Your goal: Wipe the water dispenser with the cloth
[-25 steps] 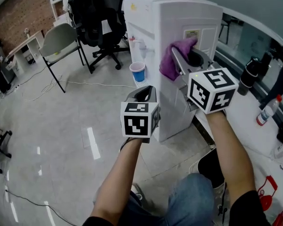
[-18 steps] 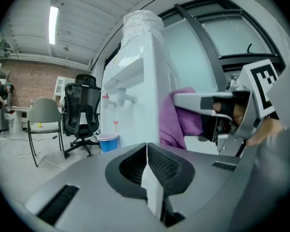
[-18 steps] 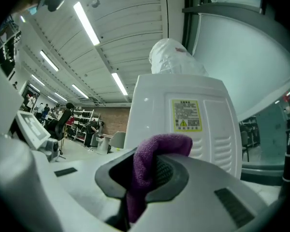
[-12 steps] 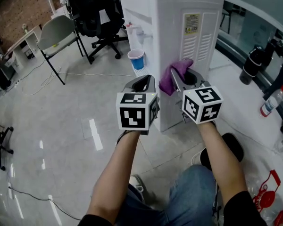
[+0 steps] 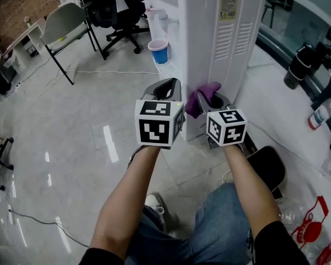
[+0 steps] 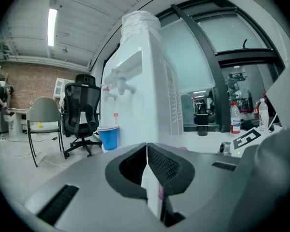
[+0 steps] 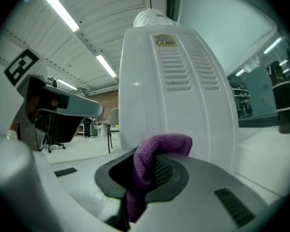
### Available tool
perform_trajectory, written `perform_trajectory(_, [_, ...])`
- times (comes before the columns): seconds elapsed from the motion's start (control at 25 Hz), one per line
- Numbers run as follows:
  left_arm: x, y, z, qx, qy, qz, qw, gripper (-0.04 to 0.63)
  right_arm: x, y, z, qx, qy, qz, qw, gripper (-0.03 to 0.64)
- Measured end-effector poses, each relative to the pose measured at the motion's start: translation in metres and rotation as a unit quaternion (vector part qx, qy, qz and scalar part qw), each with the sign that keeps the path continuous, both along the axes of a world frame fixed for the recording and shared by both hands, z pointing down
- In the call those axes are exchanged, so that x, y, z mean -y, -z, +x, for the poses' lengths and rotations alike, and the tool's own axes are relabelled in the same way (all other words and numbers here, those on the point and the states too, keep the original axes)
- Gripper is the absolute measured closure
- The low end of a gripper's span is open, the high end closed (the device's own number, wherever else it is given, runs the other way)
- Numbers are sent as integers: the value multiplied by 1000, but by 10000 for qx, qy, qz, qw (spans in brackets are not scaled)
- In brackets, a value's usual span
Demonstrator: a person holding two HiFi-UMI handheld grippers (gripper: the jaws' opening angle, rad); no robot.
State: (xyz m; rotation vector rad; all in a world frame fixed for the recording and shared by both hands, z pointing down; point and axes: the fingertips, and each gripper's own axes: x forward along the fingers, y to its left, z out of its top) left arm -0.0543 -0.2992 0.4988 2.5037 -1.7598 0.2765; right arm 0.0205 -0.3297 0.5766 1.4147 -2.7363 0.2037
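Note:
The white water dispenser (image 5: 209, 21) stands on the floor ahead of me, its vented side panel (image 7: 183, 95) facing the right gripper. My right gripper (image 5: 206, 100) is shut on the purple cloth (image 5: 199, 97), which bunches out of the jaws against the low part of that side panel. The cloth (image 7: 152, 166) fills the jaws in the right gripper view. My left gripper (image 5: 166, 90) hangs just left of it, shut and holding nothing, near the dispenser's front corner. In the left gripper view the gripper (image 6: 147, 151) points past the taps (image 6: 121, 87).
A blue cup (image 5: 158, 51) sits on the dispenser's drip tray. A grey chair (image 5: 66, 29) and a black office chair (image 5: 107, 7) stand on the shiny floor to the left. Bottles (image 5: 320, 112) and a dark flask (image 5: 297, 65) sit on the ledge at right.
My right gripper has dragged the cloth down the dispenser's side panel, from near the label to the low part. The left gripper has barely moved.

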Motion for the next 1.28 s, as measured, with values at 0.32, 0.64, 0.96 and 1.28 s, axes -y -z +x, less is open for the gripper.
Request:
perform_trajectory(0.32, [-3, -8, -1, -142, 50, -129, 9998, 568, 2, -69, 0, 141, -166, -629, 9978, 572])
perform_trajectory(0.64, [-6, -5, 4, -162, 33, -100, 9998, 568, 1, -142, -1, 282, -446, -1443, 9881, 572])
perform_trajectory(0.96, [-8, -1, 8, -129, -22, -51, 9999, 568, -2, -200, 0, 109, -607, -2081, 9762, 572])
perform_trajectory(1.28, [-8, -3, 8, 19, -48, -39, 10000, 568, -4, -183, -1, 43, -600, -1950, 9790, 572])
